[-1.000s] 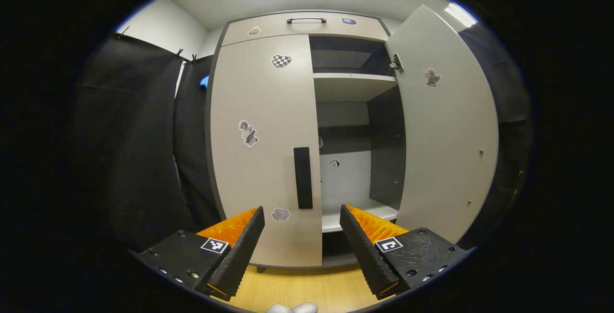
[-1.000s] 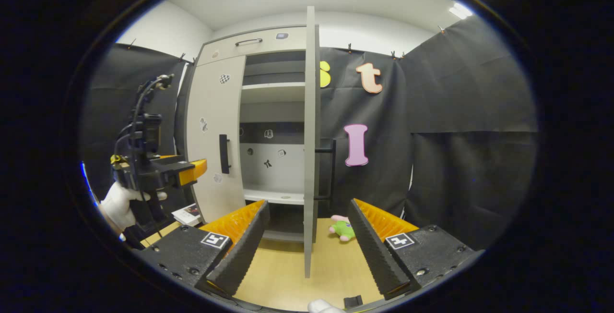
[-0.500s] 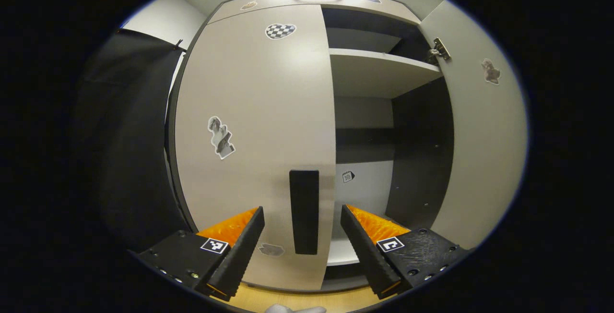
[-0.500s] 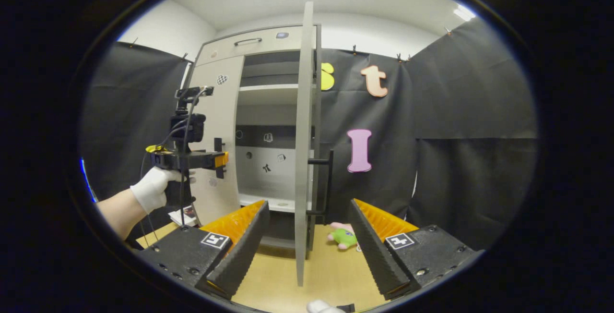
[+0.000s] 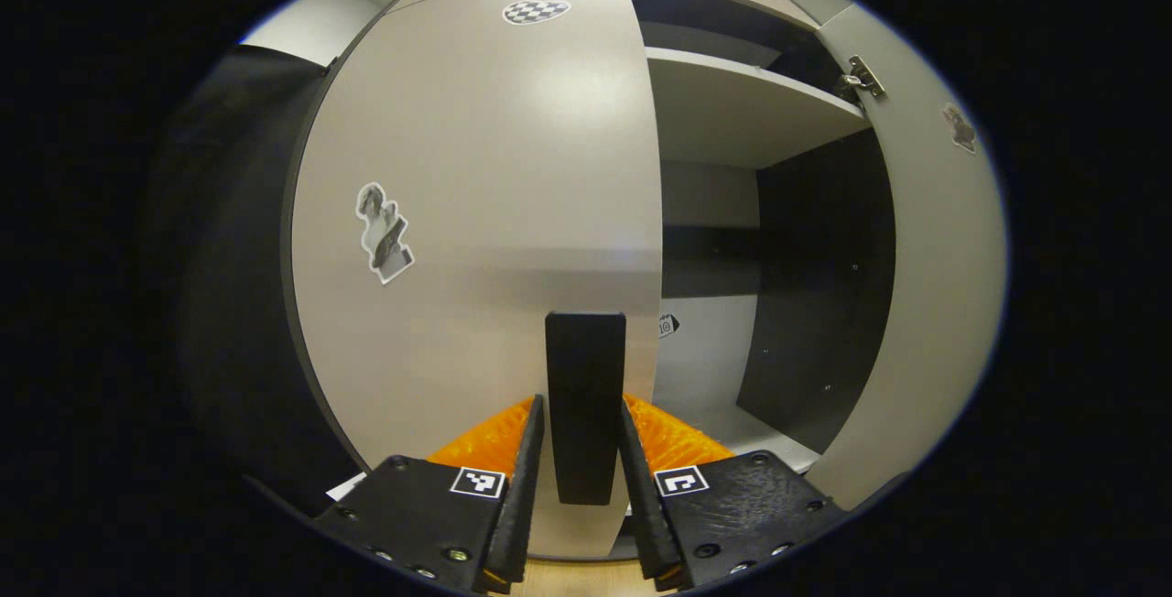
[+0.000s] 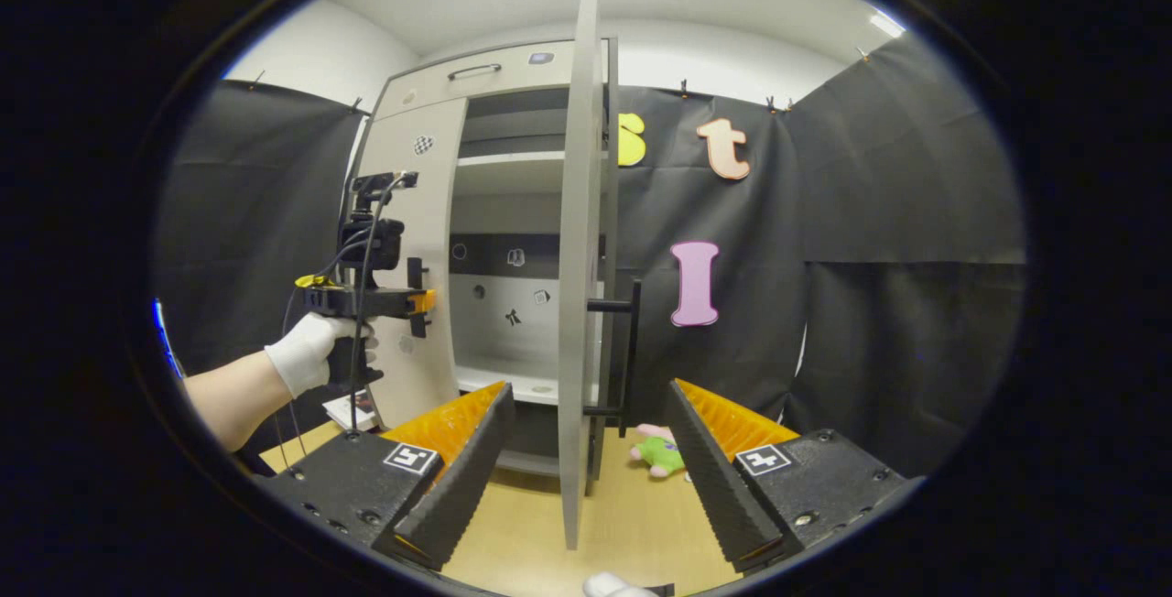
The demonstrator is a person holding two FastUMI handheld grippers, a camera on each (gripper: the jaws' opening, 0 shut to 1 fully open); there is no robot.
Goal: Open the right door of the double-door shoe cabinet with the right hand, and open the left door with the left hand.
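Observation:
The shoe cabinet's left door [image 5: 476, 167] stands closed, pale grey with stickers. Its black vertical handle [image 5: 586, 350] sits between the fingers of my left gripper [image 5: 582, 405], which is shut on it. In the right gripper view that same gripper [image 6: 417, 301], held by a white-gloved hand [image 6: 307, 363], meets the left door [image 6: 417, 212] at handle height. The right door [image 6: 579, 258] is swung open and seen edge-on, its black bar handle [image 6: 630, 350] facing right. My right gripper [image 6: 586, 469] is open, empty and well back from the door. In the left gripper view the right door [image 5: 925, 286] is open.
Inside the cabinet are pale shelves [image 5: 732, 112] and a dark side wall [image 5: 815, 286]. A green and pink plush toy [image 6: 659, 452] lies on the wooden floor [image 6: 531, 533] behind the open door. A booklet [image 6: 352, 407] lies by the cabinet's left foot. A top drawer [image 6: 476, 75] caps the cabinet.
My left gripper came forward to the left door and its fingers closed on the black handle. The right gripper stayed open and the right door barely changed.

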